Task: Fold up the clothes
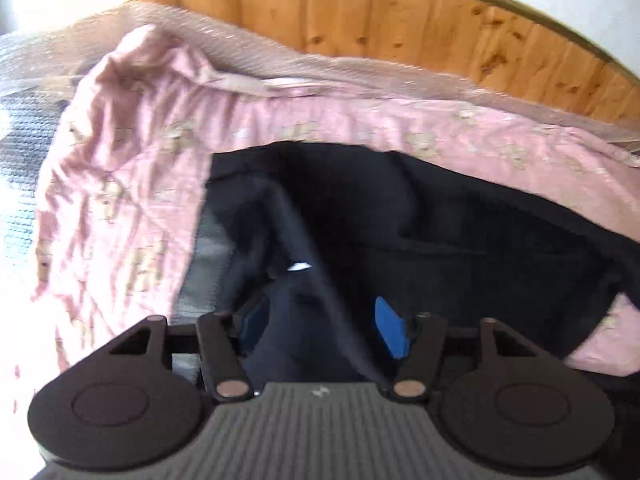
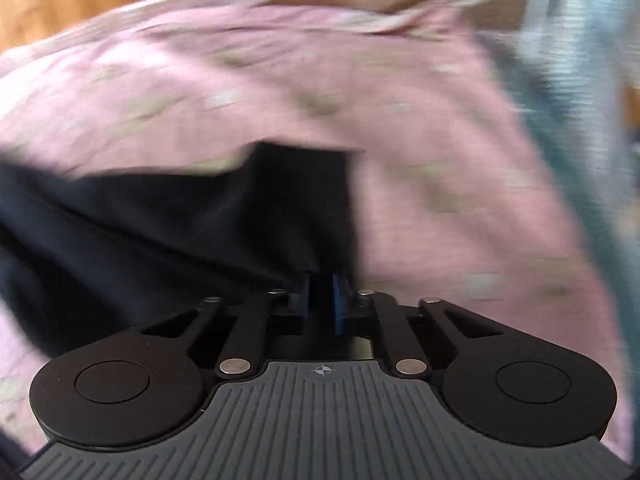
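Dark navy garment (image 1: 420,216) lies spread on a pink printed sheet (image 1: 128,152), which covers most of the surface in both views. Behind the sheet runs a strip of clear bubble wrap (image 1: 248,60), and past that a wooden board (image 1: 400,20) with visible knots.

Left wrist view: left claw (image 1: 326,330) has its jaws apart. A raised ridge of the navy fabric passes between the 2 blue pads (image 1: 390,328); the right pad stands clear of the cloth, the left one (image 1: 256,316) is partly hidden by the fold. A small white tag (image 1: 299,267) shows on the ridge just ahead of the claw.

Right wrist view: heavy motion blur. Right claw (image 2: 321,300) has its jaws drawn together on an edge of the navy garment (image 2: 200,216), with only a narrow dark sliver between the blue pads (image 2: 339,300). From that pinch the cloth stretches away to the left of the view. Pink sheet (image 2: 440,160) fills the rest; a pale bluish material (image 2: 580,120) shows at the far right edge, too blurred to identify.
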`<state>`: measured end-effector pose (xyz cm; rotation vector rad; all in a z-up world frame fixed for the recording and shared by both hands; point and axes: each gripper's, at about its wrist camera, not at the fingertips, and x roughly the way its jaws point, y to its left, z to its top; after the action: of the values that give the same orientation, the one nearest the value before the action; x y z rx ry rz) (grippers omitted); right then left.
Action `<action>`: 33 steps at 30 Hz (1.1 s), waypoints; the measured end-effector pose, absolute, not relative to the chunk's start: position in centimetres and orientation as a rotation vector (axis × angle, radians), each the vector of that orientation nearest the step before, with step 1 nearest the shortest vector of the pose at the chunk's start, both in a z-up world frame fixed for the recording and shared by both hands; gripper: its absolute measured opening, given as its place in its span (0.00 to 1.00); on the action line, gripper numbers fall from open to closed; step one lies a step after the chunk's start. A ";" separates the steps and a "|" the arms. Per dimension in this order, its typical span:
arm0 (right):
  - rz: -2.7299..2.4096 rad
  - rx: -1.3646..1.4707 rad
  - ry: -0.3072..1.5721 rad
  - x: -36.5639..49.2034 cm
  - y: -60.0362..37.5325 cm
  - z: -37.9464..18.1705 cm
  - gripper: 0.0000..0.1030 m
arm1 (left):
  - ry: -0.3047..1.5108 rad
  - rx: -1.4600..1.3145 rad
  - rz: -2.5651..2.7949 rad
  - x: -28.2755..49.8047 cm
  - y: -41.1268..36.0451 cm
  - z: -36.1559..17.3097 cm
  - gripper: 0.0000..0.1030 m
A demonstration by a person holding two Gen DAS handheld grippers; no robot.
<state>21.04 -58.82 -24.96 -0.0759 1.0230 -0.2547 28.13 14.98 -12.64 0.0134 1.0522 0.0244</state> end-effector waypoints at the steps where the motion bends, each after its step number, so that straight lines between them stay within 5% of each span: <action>1: -0.318 -0.096 1.030 20.9 -59.8 -25.4 0.00 | 1.052 0.013 0.058 28.7 15.9 -13.3 0.58; 5: -0.394 -0.054 1.038 20.5 -62.1 -25.8 0.11 | 1.021 -0.011 0.112 31.5 18.9 -16.0 0.57; 8: -0.342 -0.061 1.017 19.6 -60.1 -24.5 0.37 | 0.968 -0.039 0.030 33.6 19.7 -17.5 0.57; 11: -0.292 -0.039 1.003 18.9 -57.0 -23.8 0.41 | 0.947 0.005 -0.013 35.7 19.4 -19.3 0.55; 13: -0.250 -0.021 0.995 18.0 -54.7 -23.4 0.47 | 0.966 0.031 -0.035 36.3 19.1 -20.3 0.20; 16: -0.173 -0.025 0.987 16.2 -51.0 -22.9 0.54 | 1.007 0.025 -0.124 35.9 19.8 -18.9 0.03; 21: -0.142 -0.071 0.978 14.5 -46.7 -22.7 0.54 | 1.142 -0.022 -0.158 32.9 26.8 -13.9 0.03; 25: -0.174 0.029 0.984 11.8 -45.4 -21.7 0.57 | 1.377 0.042 -0.102 31.6 32.5 -17.4 0.03; 28: -0.178 0.097 1.009 8.8 -43.4 -20.6 0.68 | 1.251 0.027 -0.158 28.4 31.7 -16.2 0.07; 30: -0.177 0.108 1.016 6.0 -42.1 -19.7 0.86 | 1.162 0.012 -0.199 26.1 31.2 -15.3 0.19; 33: -0.223 0.060 1.077 2.2 -40.8 -19.6 0.87 | 1.033 -0.110 -0.338 20.2 28.9 -14.2 0.48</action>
<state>2.24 -40.75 -19.62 0.0604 1.0770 -0.2235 20.20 28.91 -14.22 -0.1095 1.0333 -0.3381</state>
